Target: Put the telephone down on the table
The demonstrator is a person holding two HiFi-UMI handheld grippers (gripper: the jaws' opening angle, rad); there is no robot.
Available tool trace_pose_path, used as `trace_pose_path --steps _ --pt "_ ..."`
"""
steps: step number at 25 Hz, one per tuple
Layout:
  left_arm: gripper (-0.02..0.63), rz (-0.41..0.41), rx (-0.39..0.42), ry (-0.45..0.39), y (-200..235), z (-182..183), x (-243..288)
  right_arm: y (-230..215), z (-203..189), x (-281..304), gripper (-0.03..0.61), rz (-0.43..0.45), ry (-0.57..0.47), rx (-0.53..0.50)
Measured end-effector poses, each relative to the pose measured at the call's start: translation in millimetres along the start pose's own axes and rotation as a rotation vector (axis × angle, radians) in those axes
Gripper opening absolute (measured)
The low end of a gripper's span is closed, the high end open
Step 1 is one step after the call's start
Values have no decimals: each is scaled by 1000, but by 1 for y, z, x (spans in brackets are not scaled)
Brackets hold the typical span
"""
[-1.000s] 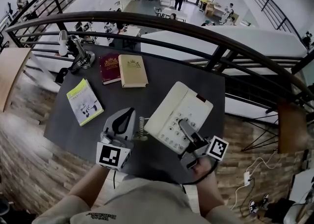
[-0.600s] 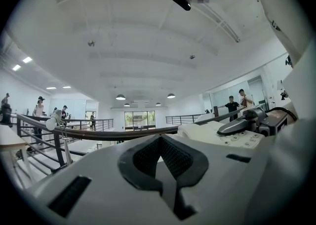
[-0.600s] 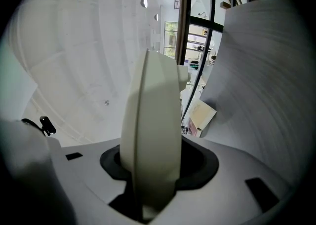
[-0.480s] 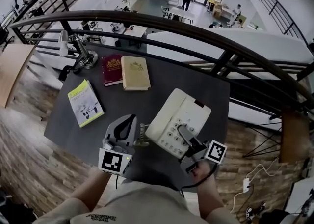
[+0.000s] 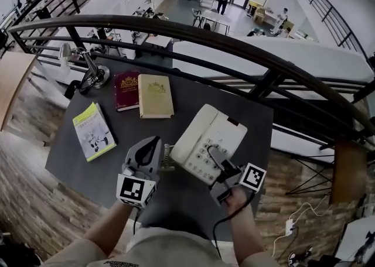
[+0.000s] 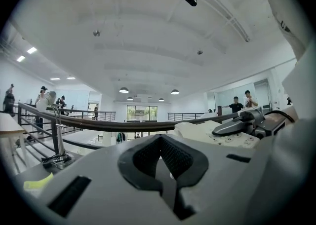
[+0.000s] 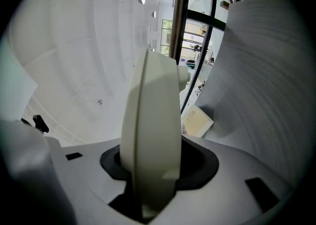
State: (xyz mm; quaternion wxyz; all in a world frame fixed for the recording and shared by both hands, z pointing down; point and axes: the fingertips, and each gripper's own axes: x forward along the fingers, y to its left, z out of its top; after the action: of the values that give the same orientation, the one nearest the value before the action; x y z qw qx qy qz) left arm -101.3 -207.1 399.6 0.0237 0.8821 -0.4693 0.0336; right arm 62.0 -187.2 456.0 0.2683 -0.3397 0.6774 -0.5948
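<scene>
Head view: the dark counter [image 5: 193, 93] fills the middle ground, with a railing behind it.

1. The telephone [image 5: 202, 137] is the largest item over the counter, toward its near right part. Its long axis runs away from the person and leans slightly right at the far end. The handset side is to the left and the keypad to the right. Whether its base already touches the counter cannot be told from this view.
2. The right claw [image 5: 215, 157] is clamped on the telephone's near edge, at the keypad side. The right gripper view confirms this, showing the cream body edge-on between the jaws. The telephone therefore lies directly ahead of this claw, extending away from it.
3. The left claw [image 5: 153, 146] sits just beside the telephone's near left corner, next to the coiled cord [image 5: 168, 157]. The left gripper view shows its jaws together with no item clearly between them.
4. Judgement: the right hand carries the load, so the set-down depends on lowering the far end flat.
5. A cream book [image 5: 155, 95], a maroon book [image 5: 126, 90], a yellow booklet [image 5: 91, 131] and a desk lamp [image 5: 88, 69] lie well apart to the left.
6. No containers are in view.
</scene>
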Motion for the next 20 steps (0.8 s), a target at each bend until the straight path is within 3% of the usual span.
trace_pose_path --steps 6,12,20 --pt "3 -17 32 -39 22 -6 70 -23 58 42 189 8 14 -18" --pt "3 -14 -52 -27 43 -25 135 -54 104 82 189 -3 26 -40" --pt "3 -30 -52 50 51 -95 204 -134 128 128 189 -78 79 -9"
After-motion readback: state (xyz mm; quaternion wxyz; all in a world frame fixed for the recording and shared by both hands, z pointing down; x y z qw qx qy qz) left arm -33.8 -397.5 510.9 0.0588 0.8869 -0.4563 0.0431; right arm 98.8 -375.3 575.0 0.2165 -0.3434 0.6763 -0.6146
